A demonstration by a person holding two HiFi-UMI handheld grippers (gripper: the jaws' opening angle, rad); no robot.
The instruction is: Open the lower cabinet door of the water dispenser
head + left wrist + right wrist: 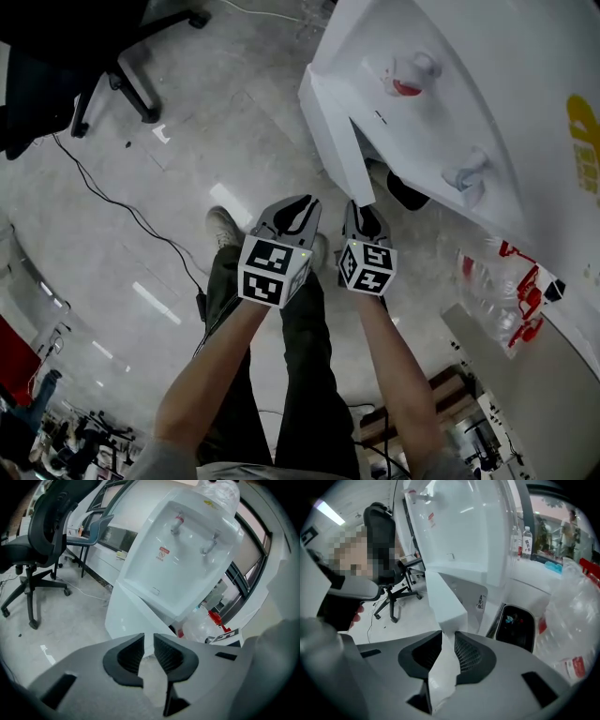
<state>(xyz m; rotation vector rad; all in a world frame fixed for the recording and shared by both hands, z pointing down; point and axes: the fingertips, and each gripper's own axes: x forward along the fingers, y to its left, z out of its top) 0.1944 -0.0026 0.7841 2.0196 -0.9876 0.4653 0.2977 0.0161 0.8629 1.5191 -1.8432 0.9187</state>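
Observation:
The white water dispenser (pixel 469 94) stands at the upper right of the head view. Its lower cabinet door (pixel 333 131) stands swung out from the body, and a dark opening (pixel 405 192) shows behind it. My right gripper (pixel 364 211) is shut on the door's free edge. In the right gripper view the white door edge (pixel 445 602) runs between the pads of the right gripper (pixel 448 644). My left gripper (pixel 302 204) hovers just left of it, clear of the door, with nothing between its pads. In the left gripper view, the left gripper (pixel 149 644) faces the door panel (pixel 126 616) with its jaws almost together.
A black office chair (pixel 84 56) stands at the upper left, and a thin cable (pixel 122 202) trails across the pale floor. A clear plastic bottle with red fittings (pixel 506 281) lies to the right of the dispenser. The person's legs and shoe (pixel 222 225) are below the grippers.

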